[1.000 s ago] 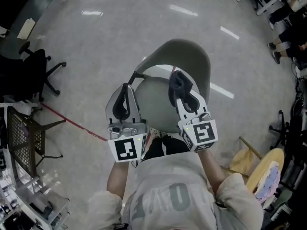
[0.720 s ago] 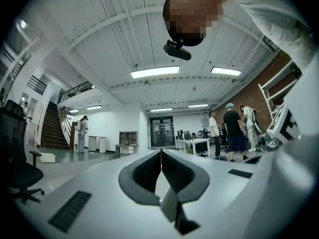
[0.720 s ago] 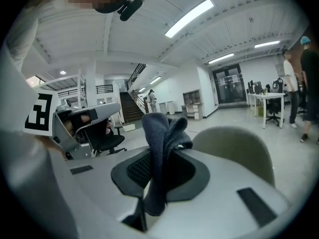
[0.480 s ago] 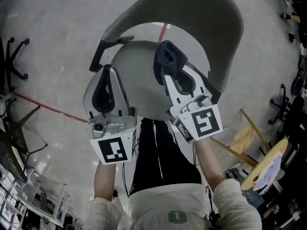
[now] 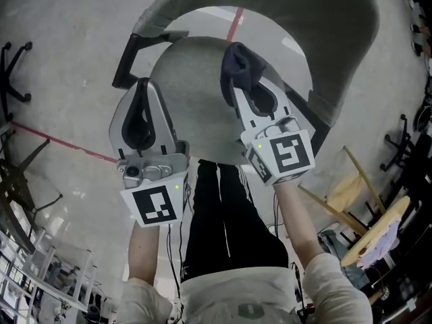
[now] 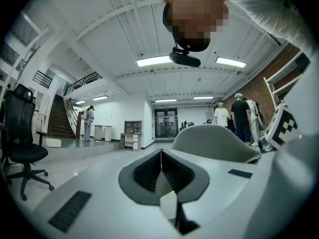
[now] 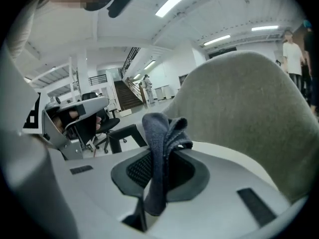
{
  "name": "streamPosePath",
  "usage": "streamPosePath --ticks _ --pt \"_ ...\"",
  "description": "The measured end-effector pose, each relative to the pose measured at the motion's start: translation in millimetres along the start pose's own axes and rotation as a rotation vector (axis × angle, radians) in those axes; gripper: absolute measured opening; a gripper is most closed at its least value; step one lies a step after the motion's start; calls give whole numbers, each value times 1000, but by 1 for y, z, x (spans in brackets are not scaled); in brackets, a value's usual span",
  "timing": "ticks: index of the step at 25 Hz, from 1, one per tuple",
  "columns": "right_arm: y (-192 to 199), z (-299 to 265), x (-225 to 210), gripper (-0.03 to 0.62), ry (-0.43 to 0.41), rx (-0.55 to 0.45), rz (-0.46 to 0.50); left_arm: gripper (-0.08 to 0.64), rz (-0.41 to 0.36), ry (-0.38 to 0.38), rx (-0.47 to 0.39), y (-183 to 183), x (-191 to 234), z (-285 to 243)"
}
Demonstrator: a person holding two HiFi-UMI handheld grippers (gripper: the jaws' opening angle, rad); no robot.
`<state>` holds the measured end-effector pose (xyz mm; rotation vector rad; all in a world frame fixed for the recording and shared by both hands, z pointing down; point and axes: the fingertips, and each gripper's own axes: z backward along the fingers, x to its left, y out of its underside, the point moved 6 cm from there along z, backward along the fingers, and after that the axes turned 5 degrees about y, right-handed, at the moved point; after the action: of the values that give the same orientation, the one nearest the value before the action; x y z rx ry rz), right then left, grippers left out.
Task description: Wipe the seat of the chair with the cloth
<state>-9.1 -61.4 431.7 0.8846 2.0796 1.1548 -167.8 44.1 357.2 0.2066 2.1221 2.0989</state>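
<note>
A grey chair stands in front of me, its round seat (image 5: 192,100) below both grippers and its curved backrest (image 5: 337,39) beyond. My right gripper (image 5: 234,69) is shut on a dark blue cloth (image 5: 237,65), which bunches out past the fingertips above the seat's right half. In the right gripper view the cloth (image 7: 160,148) stands pinched between the pads, with the backrest (image 7: 249,108) behind it. My left gripper (image 5: 142,90) hovers over the seat's left edge. Its jaws are shut with nothing between them (image 6: 160,156).
A black armrest (image 5: 131,56) sticks out at the chair's left. A red line (image 5: 54,142) runs across the grey floor. Black office chair legs (image 5: 13,79) show at far left, wooden stools (image 5: 364,201) at right. People stand far off (image 6: 234,116).
The view has closed in on the chair and both grippers have moved forward over the seat. The cloth stays held in the right gripper.
</note>
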Motion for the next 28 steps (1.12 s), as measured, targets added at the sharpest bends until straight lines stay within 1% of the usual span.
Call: streamPosePath --ticks 1,3,6,8,13,16,17,18,19,22,24,28 --pt "1 -3 3 57 -5 2 19 15 3 -5 0 1 1 1" --pt "3 -7 10 57 -22 11 18 15 12 -14 0 3 1 4" --pt "6 -23 15 57 -60 20 -59 15 19 -20 2 6 1 7" --pt "10 -40 16 57 -90 27 -153 15 19 -27 3 9 3 10" --pt "26 -94 26 57 -176 74 -434 15 17 -55 18 19 13 18" --pt "43 -128 37 57 -237 133 -640 15 21 -90 34 26 23 22" --pt "49 -137 41 57 -254 156 -688 15 25 -102 38 28 26 24" --pt "54 -146 46 57 -263 180 -712 15 29 -112 42 30 28 26" --pt "60 -153 51 57 -264 204 -712 15 31 -118 46 32 30 28" --pt "76 -171 57 57 -239 263 -655 15 36 -121 63 41 34 30" --pt "85 -181 57 57 -218 297 -634 15 47 -121 74 46 35 30" --pt "101 -197 53 57 -171 357 -639 15 68 -123 88 53 33 28"
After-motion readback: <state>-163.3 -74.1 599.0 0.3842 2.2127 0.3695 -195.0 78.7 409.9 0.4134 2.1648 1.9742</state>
